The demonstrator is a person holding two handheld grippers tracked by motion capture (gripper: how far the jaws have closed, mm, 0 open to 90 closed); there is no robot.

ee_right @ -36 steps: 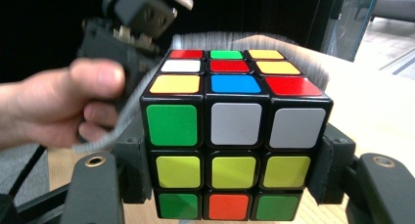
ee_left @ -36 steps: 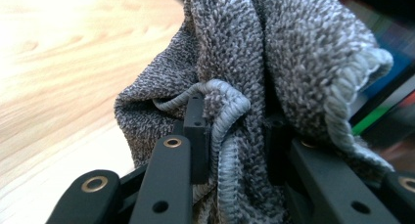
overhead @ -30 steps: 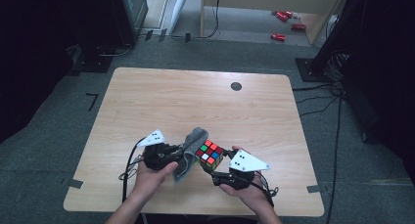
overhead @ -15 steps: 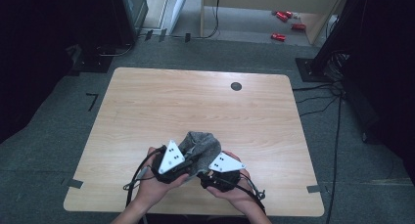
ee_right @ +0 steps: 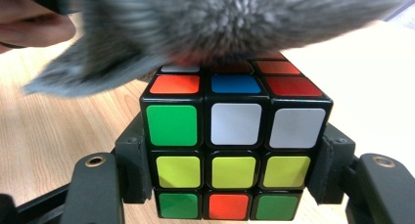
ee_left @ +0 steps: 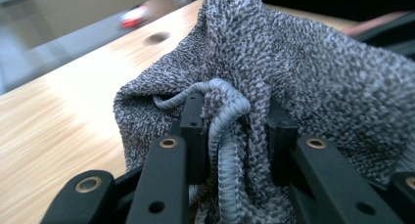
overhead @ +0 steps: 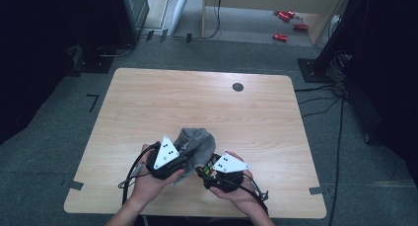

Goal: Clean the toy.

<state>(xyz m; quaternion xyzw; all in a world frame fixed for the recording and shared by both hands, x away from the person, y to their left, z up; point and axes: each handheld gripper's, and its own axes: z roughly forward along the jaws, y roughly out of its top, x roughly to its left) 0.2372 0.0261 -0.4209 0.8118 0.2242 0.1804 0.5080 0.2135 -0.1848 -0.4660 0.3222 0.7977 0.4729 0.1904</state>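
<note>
A grey knitted cloth [overhead: 198, 141] hangs bunched from my left gripper [overhead: 186, 157], which is shut on its corded hem [ee_left: 222, 131]. In the left gripper view the cloth [ee_left: 303, 72] rises above the two black jaws of the left gripper [ee_left: 235, 128]. My right gripper [overhead: 210, 171] is shut on a colourful puzzle cube [overhead: 209, 168], one pad on each side face. In the right gripper view the cube [ee_right: 235, 131] shows green, white, yellow and orange squares. The cloth [ee_right: 220, 18] lies blurred over the cube's top back edge.
The wooden table [overhead: 197, 97] has a small black round disc [overhead: 238, 87] near its far edge. Both hands work close to the table's front edge. Red items [overhead: 281, 37] lie on the floor beyond, and dark stands flank the table.
The left gripper has carried the cloth right and upward, onto the cube's top. The right gripper with the cube has drawn slightly toward the front edge. The cube is now mostly covered from above.
</note>
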